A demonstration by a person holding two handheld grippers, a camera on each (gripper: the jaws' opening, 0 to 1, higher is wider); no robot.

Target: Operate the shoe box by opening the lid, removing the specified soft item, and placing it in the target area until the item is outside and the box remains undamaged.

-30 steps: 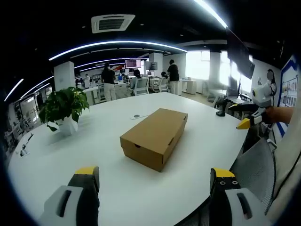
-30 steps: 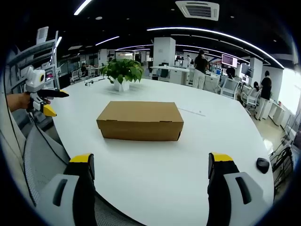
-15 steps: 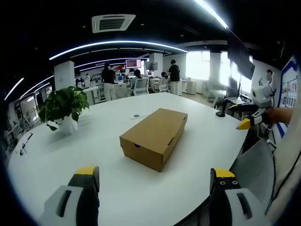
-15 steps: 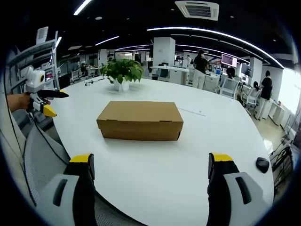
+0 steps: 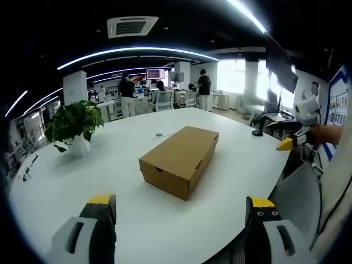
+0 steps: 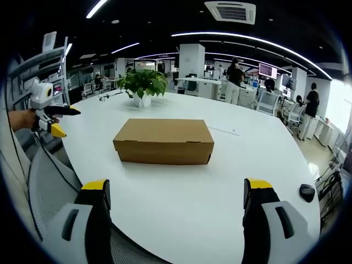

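Both views face the shoe box (image 5: pixel 180 160) from adjacent table (image 6: pixel 264 165) edges.

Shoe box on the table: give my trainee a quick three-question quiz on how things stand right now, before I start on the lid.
1. True or false: the shoe box has its lid closed.
2. What stands beyond the box on the white table in the right gripper view? A) a potted plant B) a kettle C) a stack of books
3. Fill in: the right gripper has its jaws ____ and holds nothing.

Key:
1. True; the lid sits flat on the box.
2. A; the potted plant stands at the far side.
3. Open; the left gripper is open as well.
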